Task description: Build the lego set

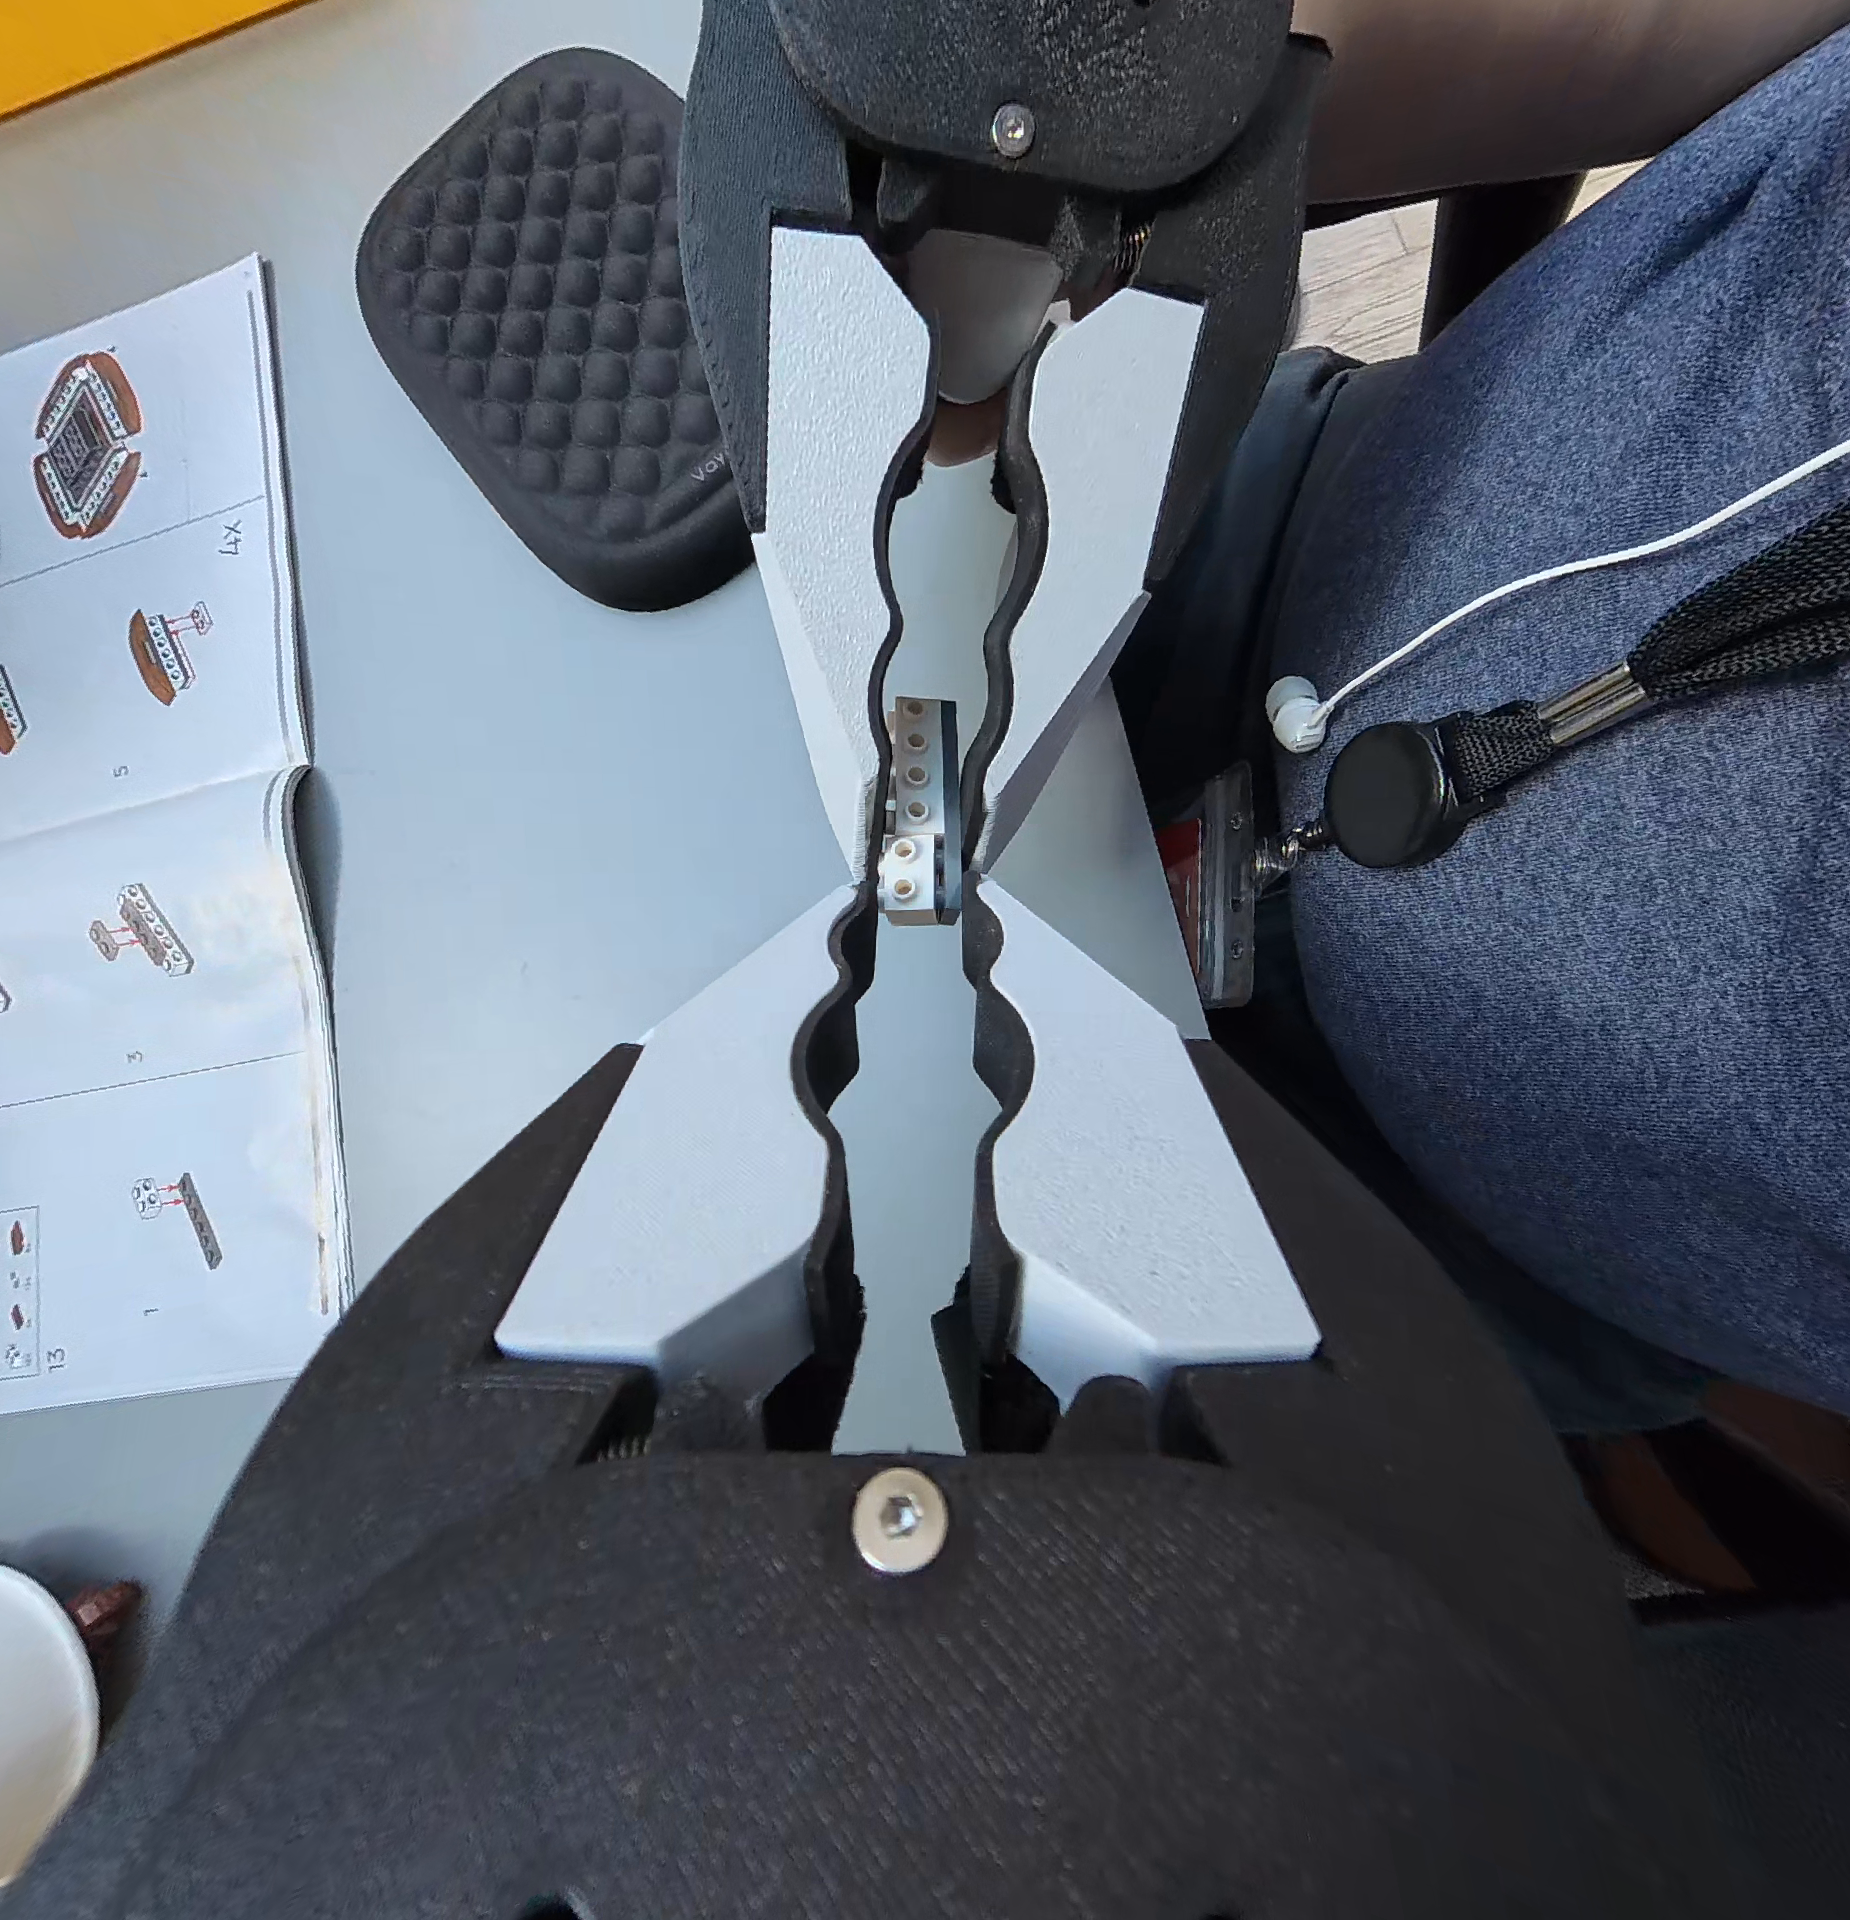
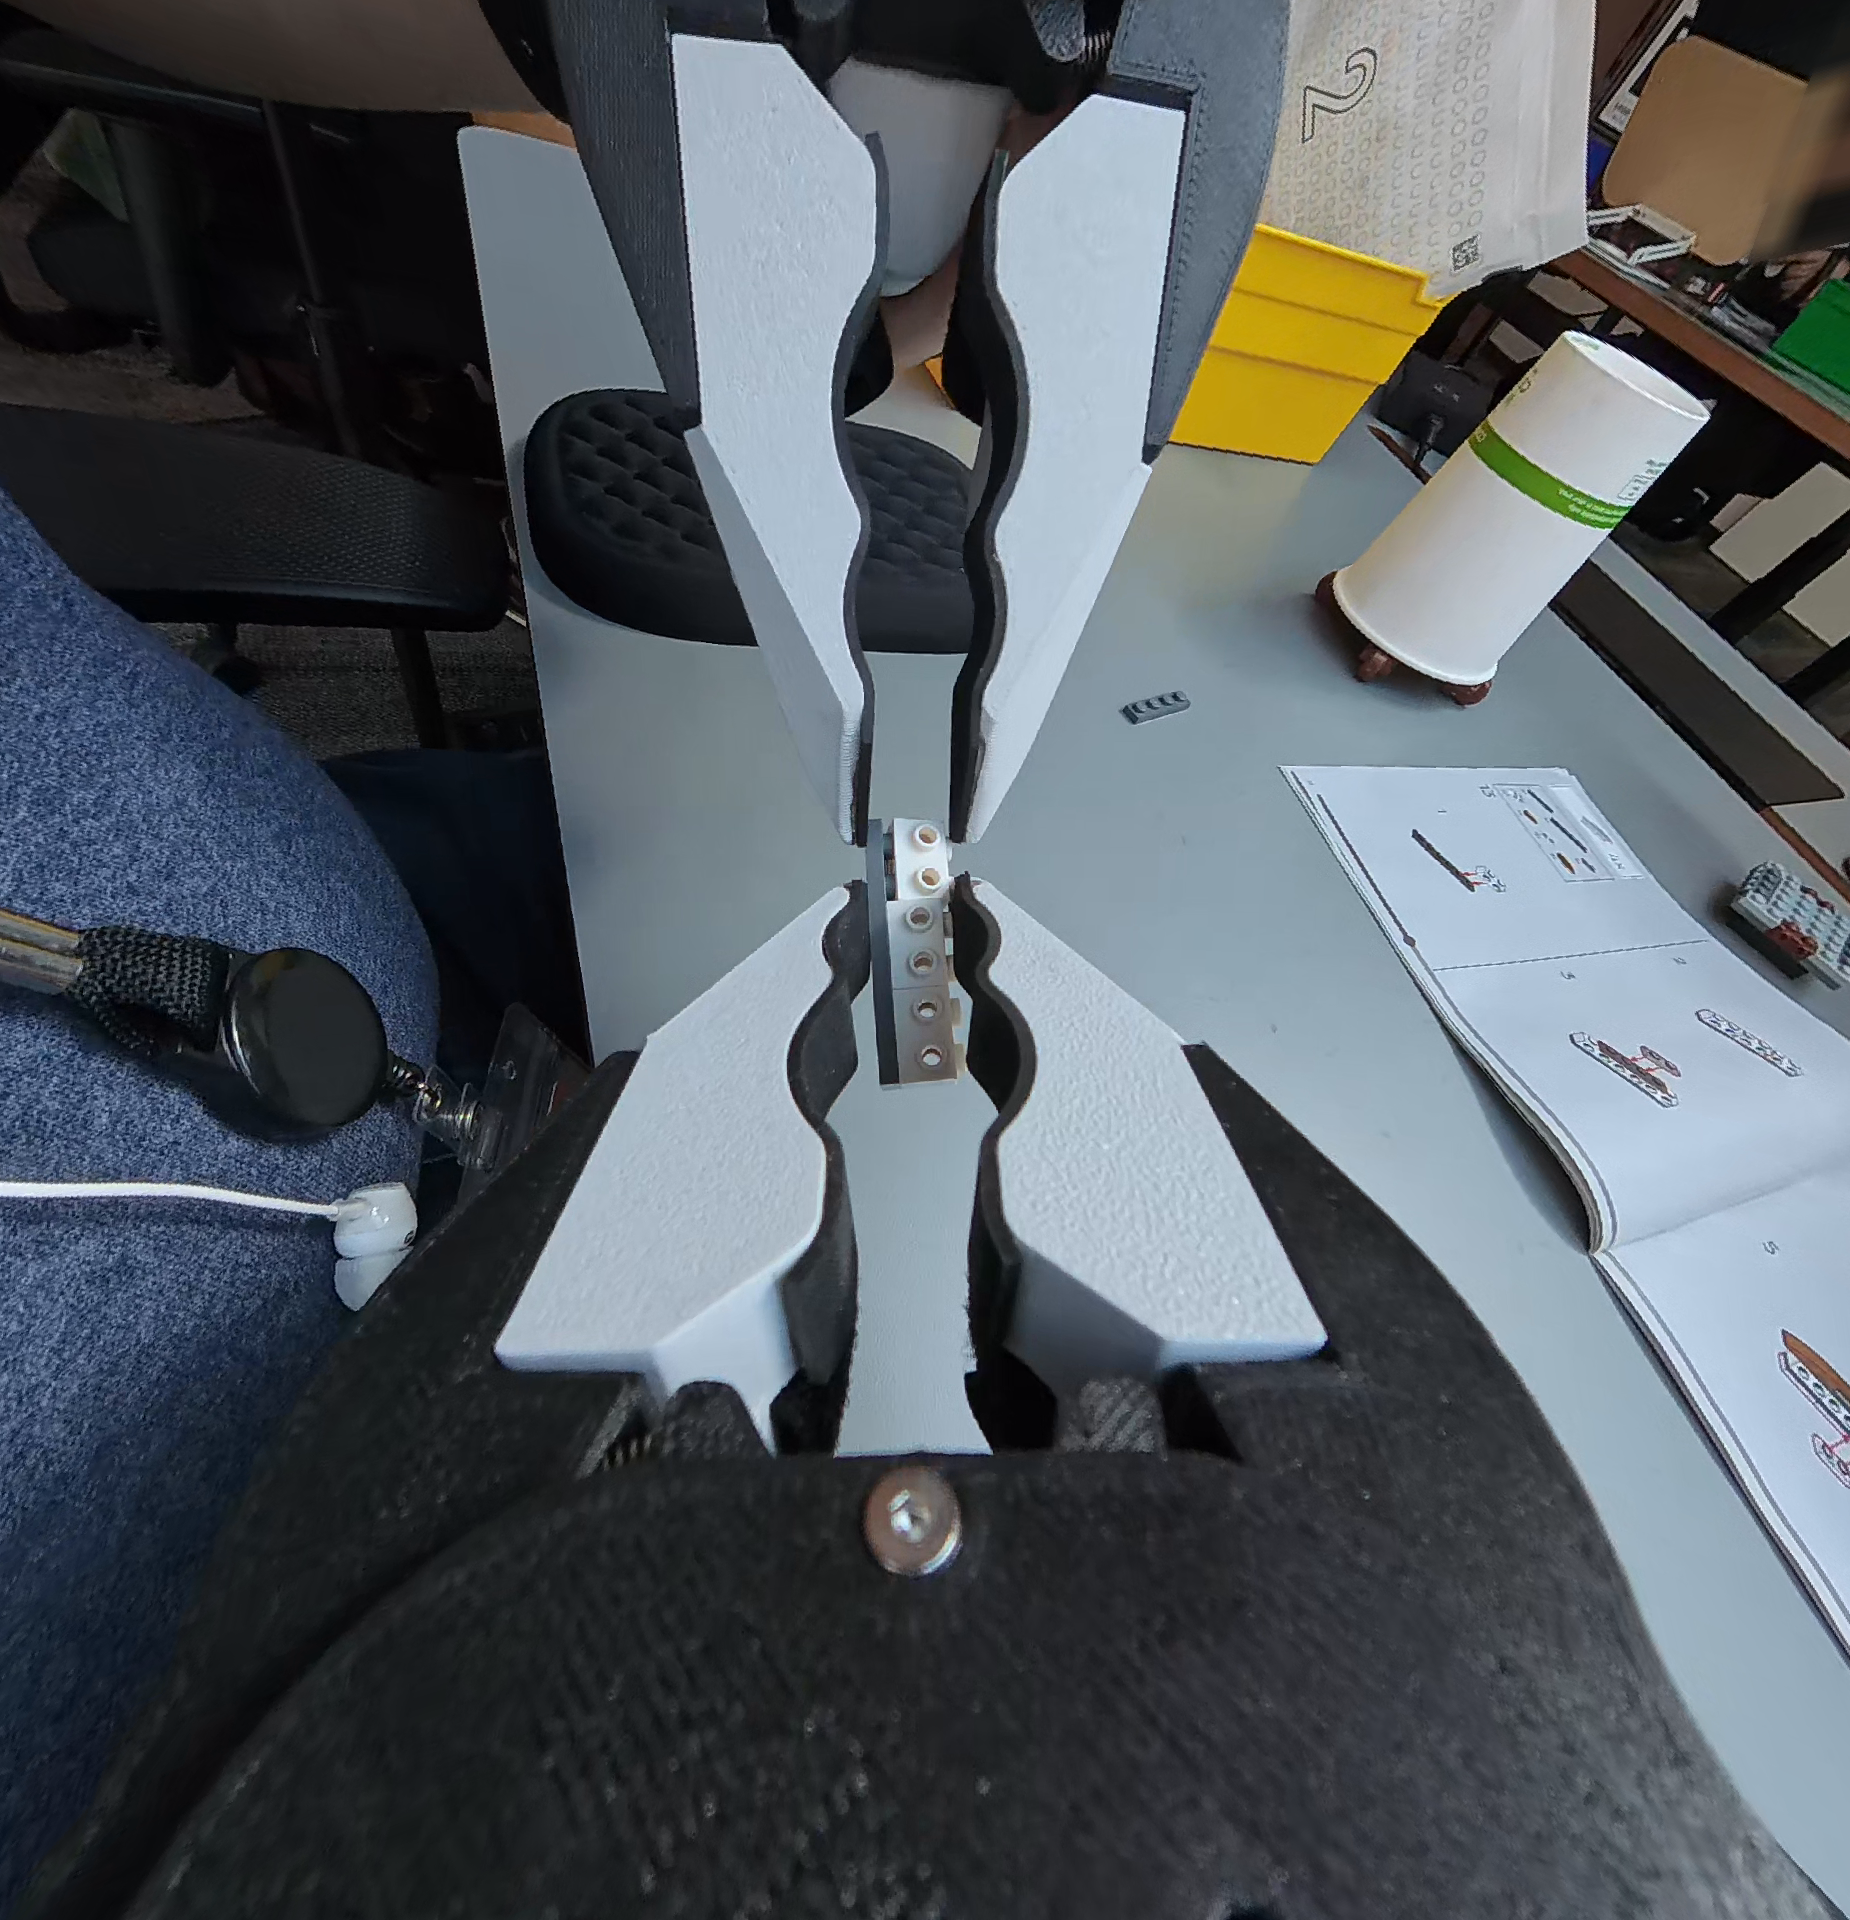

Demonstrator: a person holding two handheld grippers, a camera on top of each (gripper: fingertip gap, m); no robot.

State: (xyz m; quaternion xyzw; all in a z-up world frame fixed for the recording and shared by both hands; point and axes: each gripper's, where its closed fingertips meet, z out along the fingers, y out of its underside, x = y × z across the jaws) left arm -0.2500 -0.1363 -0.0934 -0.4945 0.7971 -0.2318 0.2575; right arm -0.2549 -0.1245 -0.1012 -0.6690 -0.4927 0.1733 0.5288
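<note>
Lego piece: a small assembly [image 1: 919,821] of white bricks with round side holes on a thin dark grey plate, smooth hard plastic, held in the air above the table between the two grippers.
Left gripper [image 1: 913,914]: black textured body, pale grey wedge fingers with wavy black rubber pads; the jaws pinch the near end of the assembly.
Right gripper [image 2: 905,971]: same build; its jaws are closed on the longer part of the assembly, whose far end is partly covered by the pads.
Table [image 2: 1191,831]: flat matte grey surface.
Booklet: an open paper instruction booklet [image 2: 1586,997] at 3 o'clock in the right wrist view, cut off by the frame.
Loose plate: a small dark grey studded plate [image 2: 1155,708] at 1 o'clock.
Cup: a white paper cup with a green band [image 2: 1503,530], upside down over brown pieces, mostly hidden.
Pad: a black bumpy soft wrist rest [image 1: 547,332] at 11 o'clock in the left wrist view.
</note>
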